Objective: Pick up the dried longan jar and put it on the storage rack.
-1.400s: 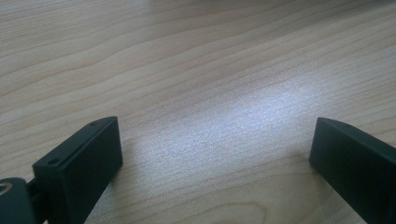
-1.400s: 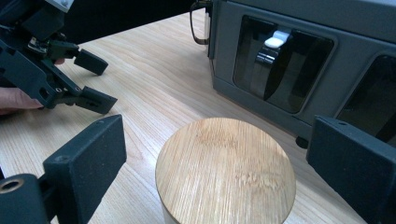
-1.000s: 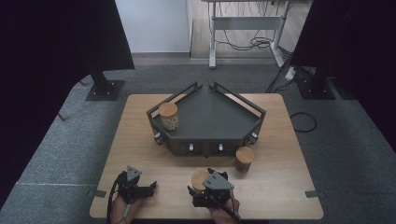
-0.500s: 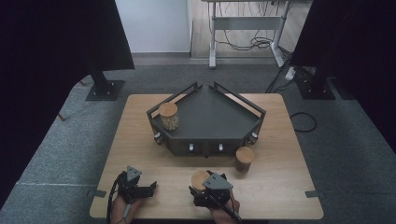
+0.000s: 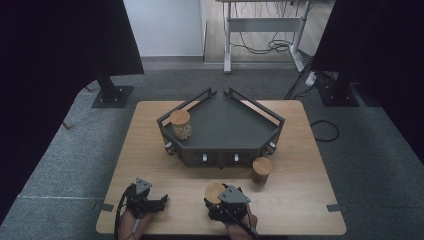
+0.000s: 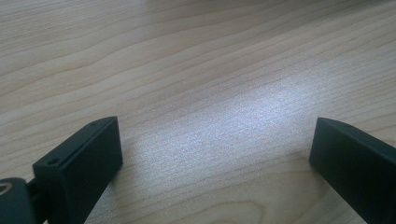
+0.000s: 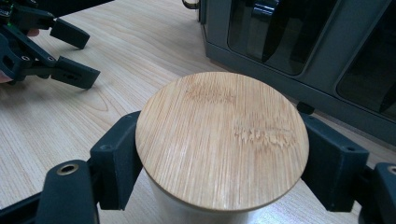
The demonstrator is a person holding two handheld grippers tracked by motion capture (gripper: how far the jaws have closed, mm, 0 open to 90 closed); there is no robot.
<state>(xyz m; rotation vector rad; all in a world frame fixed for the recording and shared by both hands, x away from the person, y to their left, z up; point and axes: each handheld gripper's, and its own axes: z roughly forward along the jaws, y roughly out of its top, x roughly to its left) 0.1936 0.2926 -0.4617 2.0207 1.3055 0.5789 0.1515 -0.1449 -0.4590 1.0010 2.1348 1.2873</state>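
Gripping: right claw (image 7: 219, 172) clenched on the round bamboo-lidded white jar (image 7: 222, 140), jaws having just been closing, one black pad at each side of the body just under the lid rim. Jar standing upright on the pale wooden desk (image 5: 300, 200), at the near edge, in front of the dark grey angular tray with two front drawers (image 5: 222, 127).

Left claw (image 6: 210, 154): released, jaws wide apart, nothing between them, resting low over bare desk at the near left.

Handling notes, as judgement:
- Grip sits high on the jar, under the overhanging lid; to be lifted straight up and slowly, lest the lid alone take the load or the smooth body slip.
- Jar to be kept upright in transit; contents not visible.
- Tray wall to be cleared with margin if the jar is bound for the tray.

View differences:
- Right claw view: pad contact on both sides of the jar, lid grain, drawer fronts close behind, left claw far off at upper left.
- High view: overall layout, namely a second bamboo-lidded glass jar with pale contents (image 5: 180, 125) on the tray's left corner, and a brown cylindrical wooden canister (image 5: 262, 170) on the desk just right of the drawers.
- Left claw view: open jaws over wood grain.
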